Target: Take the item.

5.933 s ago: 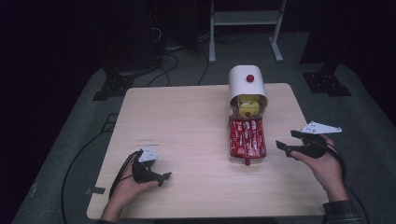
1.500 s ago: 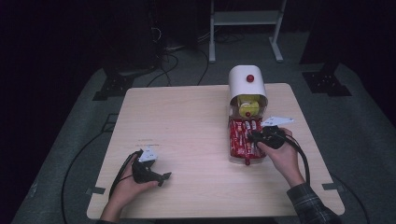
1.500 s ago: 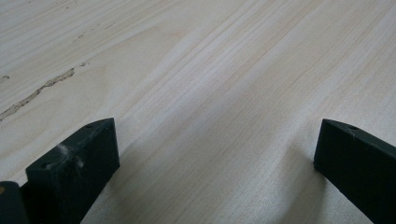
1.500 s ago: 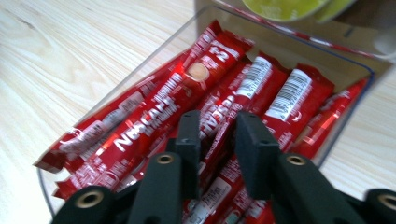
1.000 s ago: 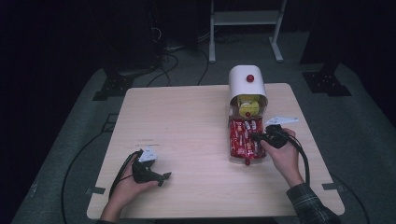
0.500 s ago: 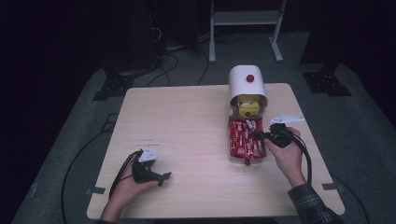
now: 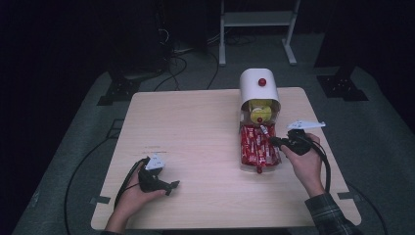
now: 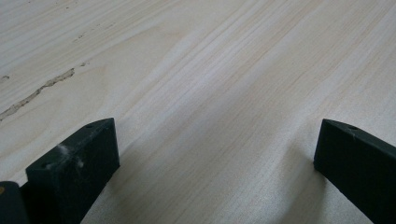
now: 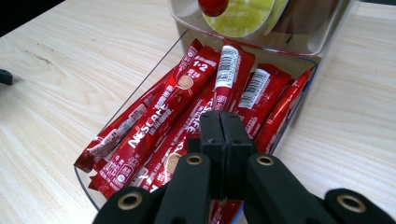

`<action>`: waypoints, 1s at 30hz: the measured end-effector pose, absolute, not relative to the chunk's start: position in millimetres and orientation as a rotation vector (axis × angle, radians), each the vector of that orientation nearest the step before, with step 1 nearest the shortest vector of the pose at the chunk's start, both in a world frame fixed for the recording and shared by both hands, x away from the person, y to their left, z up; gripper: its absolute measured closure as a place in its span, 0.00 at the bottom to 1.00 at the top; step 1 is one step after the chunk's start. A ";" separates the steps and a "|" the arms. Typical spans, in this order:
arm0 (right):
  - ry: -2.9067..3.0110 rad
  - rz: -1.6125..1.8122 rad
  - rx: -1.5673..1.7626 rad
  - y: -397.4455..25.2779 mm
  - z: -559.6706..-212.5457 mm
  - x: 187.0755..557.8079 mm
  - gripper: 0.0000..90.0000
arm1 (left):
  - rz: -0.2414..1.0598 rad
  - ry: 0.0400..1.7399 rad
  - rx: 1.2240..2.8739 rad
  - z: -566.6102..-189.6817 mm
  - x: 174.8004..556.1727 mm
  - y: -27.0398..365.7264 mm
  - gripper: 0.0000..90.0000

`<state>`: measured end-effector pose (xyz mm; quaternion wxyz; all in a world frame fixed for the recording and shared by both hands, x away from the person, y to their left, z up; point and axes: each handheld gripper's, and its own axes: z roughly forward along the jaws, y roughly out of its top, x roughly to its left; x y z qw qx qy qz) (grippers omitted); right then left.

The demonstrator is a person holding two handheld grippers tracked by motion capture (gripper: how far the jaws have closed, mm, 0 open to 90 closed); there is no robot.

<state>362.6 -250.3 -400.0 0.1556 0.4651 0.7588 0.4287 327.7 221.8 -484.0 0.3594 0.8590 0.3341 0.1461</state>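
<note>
On the left of the pale wooden table (image 7: 195, 127), the left gripper (image 7: 169, 186) rests near the front edge in the person's left hand (image 7: 134, 196) — its jaws stand wide apart over bare wood, holding nothing. To the right of the table's middle lies a clear plastic tray (image 7: 243, 164) packed with red coffee stick sachets (image 7: 257, 147), its far end tucked under a white round-topped dispenser with a red knob (image 7: 258, 85) that holds a yellow-lidded capsule (image 7: 259, 111). At the tray's right edge sits the right gripper (image 7: 273, 142) — its jaws are pressed flat together, low over the sachets (image 9: 187, 107), and whether a sachet end is caught between them cannot be told.
</note>
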 end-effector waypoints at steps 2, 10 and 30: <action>2.170 1.225 1.330 -252.0 -398.8 361.3 0.99 | 0.377 0.861 2.215 -483.9 327.7 221.8 0.00; 2.160 1.228 1.335 -257.3 -396.2 356.7 0.99 | 0.377 0.861 2.216 -483.9 327.8 221.8 0.00; 2.105 1.225 1.356 -279.6 -388.2 347.0 0.99 | 0.377 0.861 2.215 -483.9 327.8 221.8 0.00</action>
